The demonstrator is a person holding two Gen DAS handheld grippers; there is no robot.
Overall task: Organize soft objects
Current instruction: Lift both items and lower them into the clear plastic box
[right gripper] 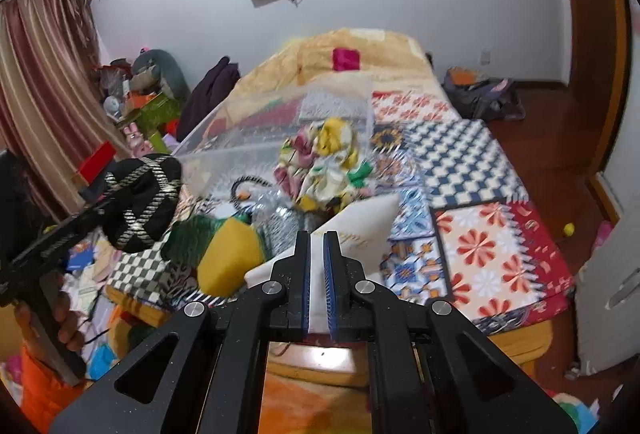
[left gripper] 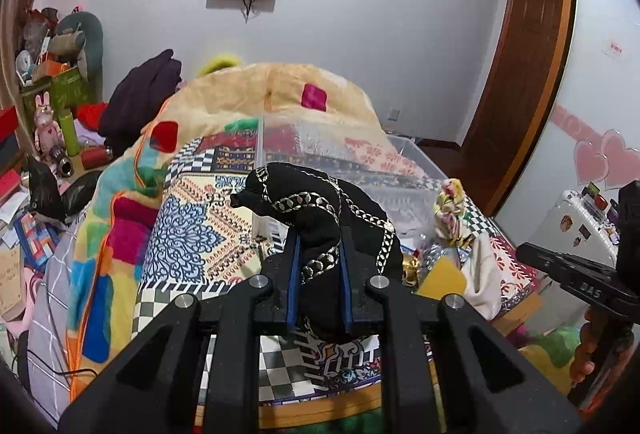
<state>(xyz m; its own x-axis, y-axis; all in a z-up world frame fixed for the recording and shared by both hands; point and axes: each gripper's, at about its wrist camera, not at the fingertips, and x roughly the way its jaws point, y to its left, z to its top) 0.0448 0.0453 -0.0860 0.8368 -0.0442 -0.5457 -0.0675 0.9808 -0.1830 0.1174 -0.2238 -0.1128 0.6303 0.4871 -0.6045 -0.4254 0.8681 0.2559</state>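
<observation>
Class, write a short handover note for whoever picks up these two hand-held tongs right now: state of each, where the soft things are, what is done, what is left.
Left tongs: shut on a black cloth with chain print, held up above the bed.
Right tongs: shut on a white cloth at the near edge of the pile.
A clear plastic bin stands on the bed; the flowered cloth and the yellow and green cloth lie in front of it.
Done: two cloths gripped.
Left: probably both held cloths and the loose ones go into the bin.
</observation>
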